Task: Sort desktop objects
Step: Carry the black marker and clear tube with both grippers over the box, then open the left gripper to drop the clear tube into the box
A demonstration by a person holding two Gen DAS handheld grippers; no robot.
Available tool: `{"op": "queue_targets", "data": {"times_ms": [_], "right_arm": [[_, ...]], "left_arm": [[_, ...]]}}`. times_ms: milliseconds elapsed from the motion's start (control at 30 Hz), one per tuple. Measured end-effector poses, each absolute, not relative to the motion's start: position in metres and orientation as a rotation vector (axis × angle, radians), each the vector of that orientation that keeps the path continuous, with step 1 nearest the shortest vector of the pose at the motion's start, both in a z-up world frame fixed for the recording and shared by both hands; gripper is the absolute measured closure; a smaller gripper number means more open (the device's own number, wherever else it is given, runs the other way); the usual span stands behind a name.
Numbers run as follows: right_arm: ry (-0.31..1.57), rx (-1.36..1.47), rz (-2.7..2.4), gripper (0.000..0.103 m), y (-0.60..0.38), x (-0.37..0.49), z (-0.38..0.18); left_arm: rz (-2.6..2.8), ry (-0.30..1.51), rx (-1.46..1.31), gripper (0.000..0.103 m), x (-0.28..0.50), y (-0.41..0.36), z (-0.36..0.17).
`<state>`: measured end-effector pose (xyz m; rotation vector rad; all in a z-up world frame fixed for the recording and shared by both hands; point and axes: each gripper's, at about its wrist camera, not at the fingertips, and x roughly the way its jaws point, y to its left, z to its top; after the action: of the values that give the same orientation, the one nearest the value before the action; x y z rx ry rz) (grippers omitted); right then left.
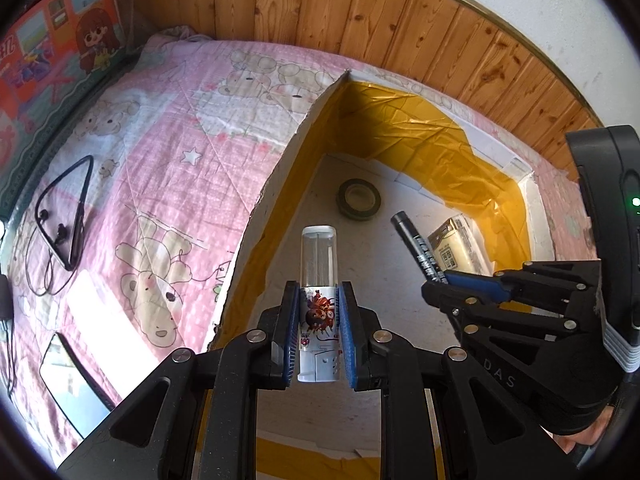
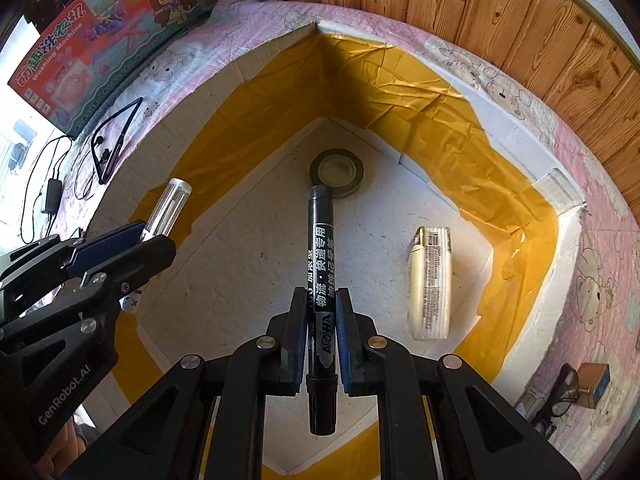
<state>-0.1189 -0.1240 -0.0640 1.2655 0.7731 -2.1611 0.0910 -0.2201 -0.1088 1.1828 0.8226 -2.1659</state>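
My left gripper (image 1: 319, 292) is shut on a white printed tube with a clear cap (image 1: 319, 320), held over the open foam box (image 1: 276, 184). From the right wrist view the same tube (image 2: 170, 204) pokes out of the left gripper (image 2: 158, 240) at the left. A black marker pen (image 2: 321, 264) is clamped upright in my right gripper (image 2: 319, 294), which hangs above the middle of the box floor (image 2: 248, 264). In the left wrist view the marker (image 1: 418, 250) and right gripper (image 1: 440, 284) appear at the right.
Inside the box (image 2: 568, 216) lie a dark tape roll (image 2: 337, 172) and a cream-coloured packet (image 2: 431, 280); yellow tape lines its walls. On the pink quilt are neckband earphones (image 1: 64, 216), a phone (image 1: 72, 384), a toy carton (image 2: 104, 40), and glasses (image 2: 560, 396) beside a small brown box (image 2: 594, 384).
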Motion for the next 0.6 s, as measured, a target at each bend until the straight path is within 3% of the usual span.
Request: {"op": "queue_targets", "data": {"times_ms": [167, 600], "right_arm": [[0.768, 1.323, -2.086, 0.088, -0.136, -0.120, -0.074], [0.836, 1.364, -2.081, 0.088, -0.161, -0.132, -0.090]], "left_arm": [[-2.148, 0.851, 1.189, 0.084, 0.096, -0.227, -0.112], [-2.144, 0.720, 1.275, 0.083, 0.089, -0.220, -0.116]]}}
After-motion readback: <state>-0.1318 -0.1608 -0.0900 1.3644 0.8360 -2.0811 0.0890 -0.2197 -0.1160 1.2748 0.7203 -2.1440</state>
